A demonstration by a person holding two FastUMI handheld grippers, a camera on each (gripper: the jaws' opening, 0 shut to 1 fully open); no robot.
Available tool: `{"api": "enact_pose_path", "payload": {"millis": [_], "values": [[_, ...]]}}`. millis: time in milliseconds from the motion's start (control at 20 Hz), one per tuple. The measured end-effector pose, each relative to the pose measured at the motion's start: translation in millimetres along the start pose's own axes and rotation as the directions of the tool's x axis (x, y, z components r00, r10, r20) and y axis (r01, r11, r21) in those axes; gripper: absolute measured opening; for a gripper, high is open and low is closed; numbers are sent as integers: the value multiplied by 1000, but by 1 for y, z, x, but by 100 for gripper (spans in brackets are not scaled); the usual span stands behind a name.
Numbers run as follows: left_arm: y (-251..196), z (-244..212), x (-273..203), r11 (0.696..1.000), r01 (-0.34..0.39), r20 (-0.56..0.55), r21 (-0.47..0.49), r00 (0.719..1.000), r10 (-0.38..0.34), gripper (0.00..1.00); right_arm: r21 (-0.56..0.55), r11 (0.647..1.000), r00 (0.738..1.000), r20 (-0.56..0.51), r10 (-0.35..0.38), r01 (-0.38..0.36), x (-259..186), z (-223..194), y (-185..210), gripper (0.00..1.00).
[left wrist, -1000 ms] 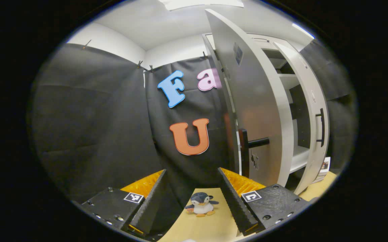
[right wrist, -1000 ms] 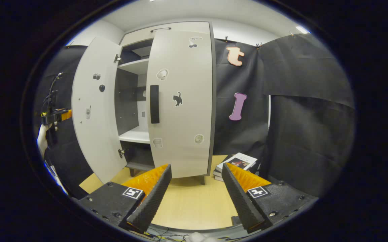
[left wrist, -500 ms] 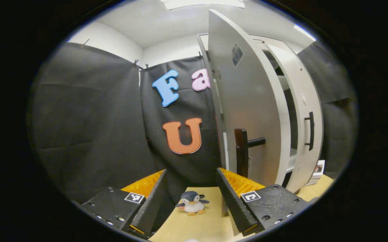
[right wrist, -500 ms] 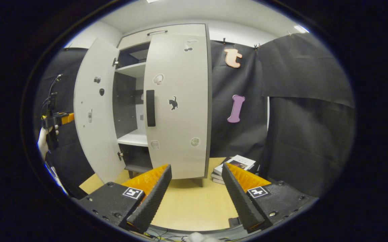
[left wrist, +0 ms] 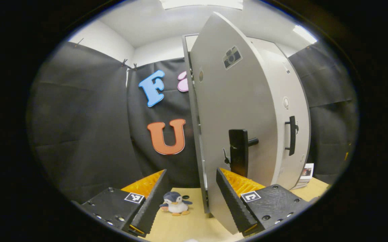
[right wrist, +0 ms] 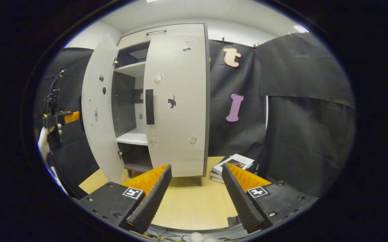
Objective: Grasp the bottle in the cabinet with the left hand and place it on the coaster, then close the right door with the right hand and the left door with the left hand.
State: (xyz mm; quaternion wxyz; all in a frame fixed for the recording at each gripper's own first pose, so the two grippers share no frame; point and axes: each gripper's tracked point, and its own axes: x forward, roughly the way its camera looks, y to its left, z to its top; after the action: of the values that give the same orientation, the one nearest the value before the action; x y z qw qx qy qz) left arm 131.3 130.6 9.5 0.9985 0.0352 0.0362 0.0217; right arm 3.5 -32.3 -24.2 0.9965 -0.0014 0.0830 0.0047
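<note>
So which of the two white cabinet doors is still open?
The left white cabinet door, swung out beside the left gripper. The right white cabinet door, the one with the black cat sticker, sits flat against the cabinet.

Left door (right wrist: 99, 117) ajar, right door (right wrist: 177, 101) shut

Both views are evenly bright, lit by ceiling panels (left wrist: 202, 3) overhead. The pale cabinet door (left wrist: 234, 111) shows soft sheen without harsh glare, and a faint shadow lies under the cabinet (right wrist: 177, 101) on the table (right wrist: 194, 205). Focus is sharp; fisheye curvature bends straight edges strongly toward the rims
</note>
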Motion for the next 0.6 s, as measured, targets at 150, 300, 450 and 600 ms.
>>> {"api": "enact_pose_path", "payload": {"millis": [150,300,450,600], "values": [[-19,1,5,999,38,6,-10,999,-38,92,-4,1000,1000,-1,5,-5,-2,0,3,98],[-34,0,10,998,63,7,-28,998,-63,89,-3,1000,1000,3,5,-5,-3,0,5,98],[-52,0,13,994,102,2,-36,995,-102,92,2,1000,1000,9,7,-7,-4,5,1,98],[-64,-1,12,992,127,-3,-13,992,-127,97,0,1000,1000,12,3,-3,-6,5,0,98]]}}
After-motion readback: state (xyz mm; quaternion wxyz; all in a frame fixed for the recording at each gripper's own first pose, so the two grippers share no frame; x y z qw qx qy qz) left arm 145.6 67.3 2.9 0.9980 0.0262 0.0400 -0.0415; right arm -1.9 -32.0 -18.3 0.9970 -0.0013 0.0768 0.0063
